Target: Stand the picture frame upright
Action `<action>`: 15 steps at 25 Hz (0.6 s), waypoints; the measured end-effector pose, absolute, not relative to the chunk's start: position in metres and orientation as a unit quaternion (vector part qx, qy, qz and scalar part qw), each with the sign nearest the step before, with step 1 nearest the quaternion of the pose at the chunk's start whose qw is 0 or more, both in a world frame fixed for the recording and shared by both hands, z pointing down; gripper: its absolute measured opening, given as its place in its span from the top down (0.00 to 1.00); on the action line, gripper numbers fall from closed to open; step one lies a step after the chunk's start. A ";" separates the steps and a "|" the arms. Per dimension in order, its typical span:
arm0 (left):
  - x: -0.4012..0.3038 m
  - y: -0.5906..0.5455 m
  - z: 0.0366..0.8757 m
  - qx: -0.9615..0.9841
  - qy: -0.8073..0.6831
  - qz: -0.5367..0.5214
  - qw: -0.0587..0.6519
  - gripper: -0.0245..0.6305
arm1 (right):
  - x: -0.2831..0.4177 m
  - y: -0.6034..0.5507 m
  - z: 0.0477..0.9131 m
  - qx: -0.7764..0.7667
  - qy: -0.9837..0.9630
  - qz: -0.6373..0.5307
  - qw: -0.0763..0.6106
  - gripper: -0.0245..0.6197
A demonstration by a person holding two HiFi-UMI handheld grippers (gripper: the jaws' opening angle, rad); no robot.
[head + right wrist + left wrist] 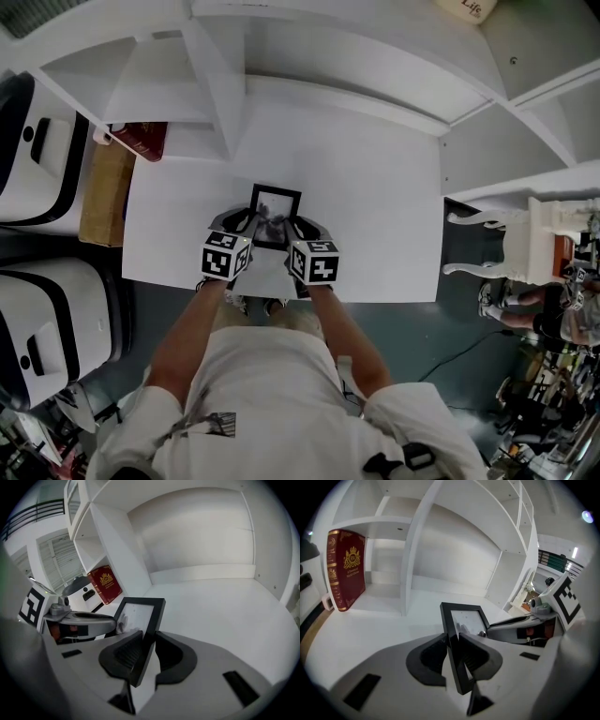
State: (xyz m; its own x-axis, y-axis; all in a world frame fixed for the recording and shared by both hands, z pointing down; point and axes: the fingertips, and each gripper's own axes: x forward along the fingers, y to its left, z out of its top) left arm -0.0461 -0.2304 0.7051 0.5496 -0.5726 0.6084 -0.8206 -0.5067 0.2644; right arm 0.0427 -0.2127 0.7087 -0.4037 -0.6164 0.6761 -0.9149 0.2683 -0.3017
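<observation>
The picture frame (275,214) was pinched by its two side rails. The left gripper (246,225) had its jaws clenched on the left rail, which ran up between the pads. The right gripper (298,226) was clamped the same way on the right rail. The frame stood out ahead of both sets of jaws, leaning and not vertical, with its face turned up toward the person. Its top edge lay beyond the fingertips and its lower corners sat back between the jaws. Whether its bottom edge touched the white desk (375,216) under the jaws could not be told.

As I judged it, the grasp was made and the frame was partly raised. Left to do were bringing it fully upright, setting it down so it stood, and letting go. No rear stand showed in any view. Well beyond the left jaws, a red book (346,569) stood in the shelf unit (412,550).
</observation>
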 end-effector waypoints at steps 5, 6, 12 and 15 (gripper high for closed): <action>-0.041 -0.240 0.671 0.849 -0.426 0.204 0.237 0.83 | 0.048 -0.222 0.677 0.513 -0.775 0.313 0.195 0.81; -0.040 -0.242 0.664 0.851 -0.428 0.198 0.230 0.83 | 0.049 -0.224 0.670 0.516 -0.777 0.306 0.189 0.82; -0.038 -0.257 0.617 0.863 -0.440 0.160 0.190 0.83 | 0.052 -0.239 0.623 0.525 -0.795 0.259 0.158 0.82; -0.036 -0.264 0.592 0.867 -0.445 0.144 0.173 0.83 | 0.054 -0.247 0.597 0.530 -0.802 0.236 0.143 0.82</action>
State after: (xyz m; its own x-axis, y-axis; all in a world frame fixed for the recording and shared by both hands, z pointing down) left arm -0.0365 -0.2642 0.5924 0.5630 -0.7211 0.4038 -0.8209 -0.5447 0.1719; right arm 0.0540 -0.2466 0.5975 -0.3984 -0.7824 0.4788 -0.9170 0.3280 -0.2271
